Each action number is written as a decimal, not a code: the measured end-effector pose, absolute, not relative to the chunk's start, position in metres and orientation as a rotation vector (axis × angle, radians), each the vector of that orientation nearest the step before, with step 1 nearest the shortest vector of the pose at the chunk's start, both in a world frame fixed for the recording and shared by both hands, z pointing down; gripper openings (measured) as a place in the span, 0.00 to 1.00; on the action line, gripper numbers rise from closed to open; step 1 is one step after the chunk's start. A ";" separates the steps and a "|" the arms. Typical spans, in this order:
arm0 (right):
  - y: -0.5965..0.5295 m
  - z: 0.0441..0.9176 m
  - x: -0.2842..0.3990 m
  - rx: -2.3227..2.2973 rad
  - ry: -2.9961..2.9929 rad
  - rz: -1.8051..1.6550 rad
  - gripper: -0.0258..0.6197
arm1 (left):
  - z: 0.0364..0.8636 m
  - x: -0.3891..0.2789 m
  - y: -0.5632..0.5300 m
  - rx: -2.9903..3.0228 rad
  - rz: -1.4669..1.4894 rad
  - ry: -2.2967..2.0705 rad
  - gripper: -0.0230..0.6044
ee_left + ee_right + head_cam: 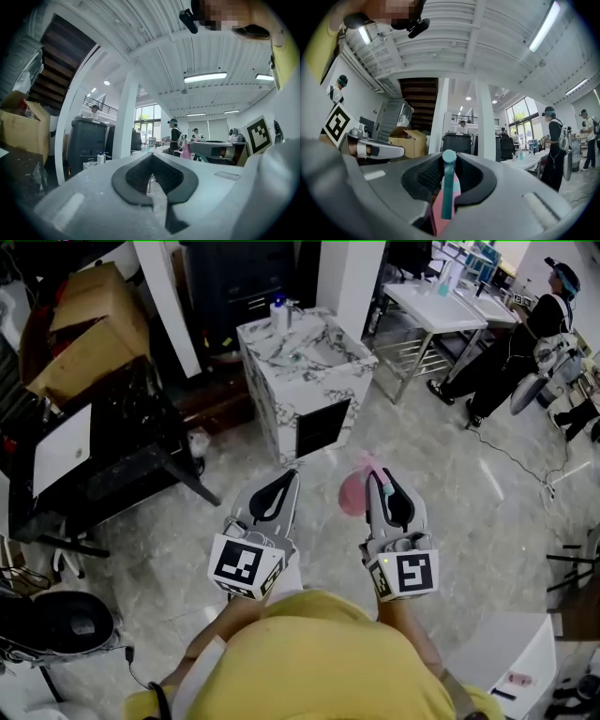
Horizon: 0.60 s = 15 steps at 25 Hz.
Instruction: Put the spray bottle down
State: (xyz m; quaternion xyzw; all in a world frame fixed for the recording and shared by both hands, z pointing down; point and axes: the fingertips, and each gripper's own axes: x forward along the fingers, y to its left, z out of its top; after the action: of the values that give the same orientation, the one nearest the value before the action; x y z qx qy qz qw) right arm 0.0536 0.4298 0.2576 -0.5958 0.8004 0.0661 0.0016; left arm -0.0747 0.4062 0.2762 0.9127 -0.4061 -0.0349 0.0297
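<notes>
A cardboard box [80, 329] sits at far left. The left gripper [287, 474], with a black-and-white square marker [242, 563] on its cube, has its jaws clenched on nothing. The right gripper's [380, 474] jaws grasp the pink spray bottle [353, 493] above the glossy grey floor [450, 493], near the marble counter [323, 352].

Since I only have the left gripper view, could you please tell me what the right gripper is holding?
Observer: The right gripper view shows the right gripper shut on a pink spray bottle, its teal part standing between the jaws.
Operator: Thanks. Is there a surface ahead for it?
Observer: The head view shows a marble-patterned cabinet ahead, with a small white bottle on top.
Operator: Is the spray bottle above it?
Observer: No; in the head view the right gripper hangs over the floor, short of the cabinet.
</notes>
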 end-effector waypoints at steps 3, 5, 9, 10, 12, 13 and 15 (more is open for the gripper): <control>0.388 0.263 0.057 -1.888 2.506 0.219 0.14 | 0.279 -0.071 0.362 2.821 -0.123 -1.232 0.04; 0.355 0.263 0.058 -1.886 2.504 0.223 0.14 | 0.279 -0.069 0.328 2.824 -0.114 -1.235 0.04; 0.287 0.257 0.062 -1.889 2.491 0.229 0.14 | 0.274 -0.063 0.258 2.844 -0.108 -1.223 0.04; 0.272 0.256 0.063 -1.895 2.487 0.228 0.14 | 0.273 -0.062 0.243 2.849 -0.105 -1.217 0.04; 0.245 0.256 0.064 -1.911 2.474 0.220 0.14 | 0.273 -0.061 0.214 2.851 -0.099 -1.203 0.04; 0.232 0.256 0.064 -1.917 2.468 0.214 0.14 | 0.273 -0.060 0.200 2.851 -0.097 -1.193 0.04; 0.207 0.257 0.066 -1.930 2.459 0.206 0.14 | 0.275 -0.058 0.174 2.852 -0.092 -1.169 0.04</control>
State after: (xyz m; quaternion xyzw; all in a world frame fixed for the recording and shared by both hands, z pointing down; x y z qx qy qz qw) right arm 0.0656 0.2074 0.2569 -0.6161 0.7849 0.0658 0.0047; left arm -0.0576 0.1739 0.2752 0.9244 -0.3791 -0.0298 0.0289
